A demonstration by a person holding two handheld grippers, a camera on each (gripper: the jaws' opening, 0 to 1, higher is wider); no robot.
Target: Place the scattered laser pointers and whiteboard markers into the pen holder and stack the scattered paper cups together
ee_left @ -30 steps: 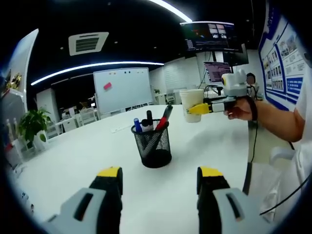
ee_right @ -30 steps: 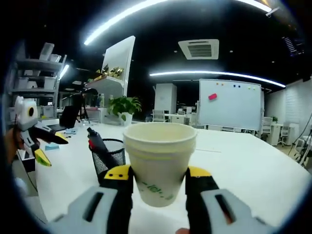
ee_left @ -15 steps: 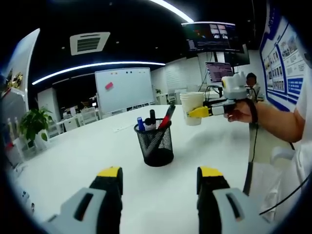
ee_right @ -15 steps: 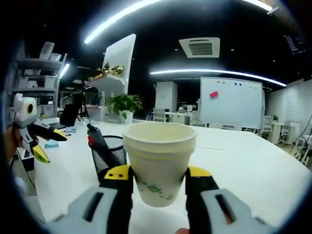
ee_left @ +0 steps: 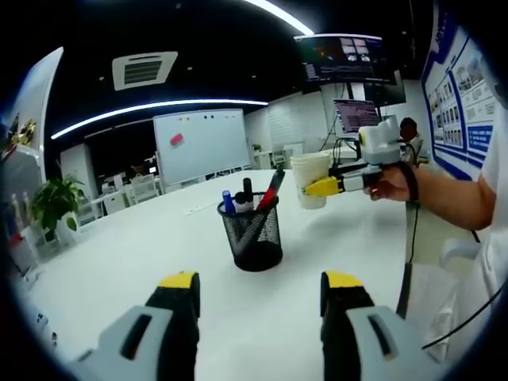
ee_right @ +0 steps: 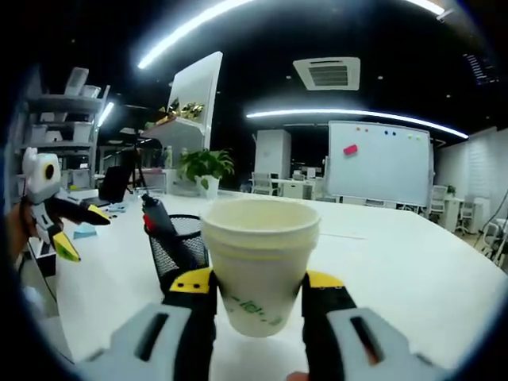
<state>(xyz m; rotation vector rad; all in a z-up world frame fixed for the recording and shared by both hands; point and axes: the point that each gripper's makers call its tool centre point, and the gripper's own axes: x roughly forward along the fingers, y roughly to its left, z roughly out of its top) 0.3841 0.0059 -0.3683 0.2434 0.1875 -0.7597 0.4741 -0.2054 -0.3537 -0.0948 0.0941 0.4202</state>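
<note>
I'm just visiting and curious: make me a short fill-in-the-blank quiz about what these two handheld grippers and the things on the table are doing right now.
1. The right gripper is shut on a white paper ____.
2. The black mesh pen holder stands on the white ____.
3. The left gripper has its jaws ____ and holds nothing.
4. The markers stand inside the pen ____.

Missing words: cup; table; open; holder
</note>
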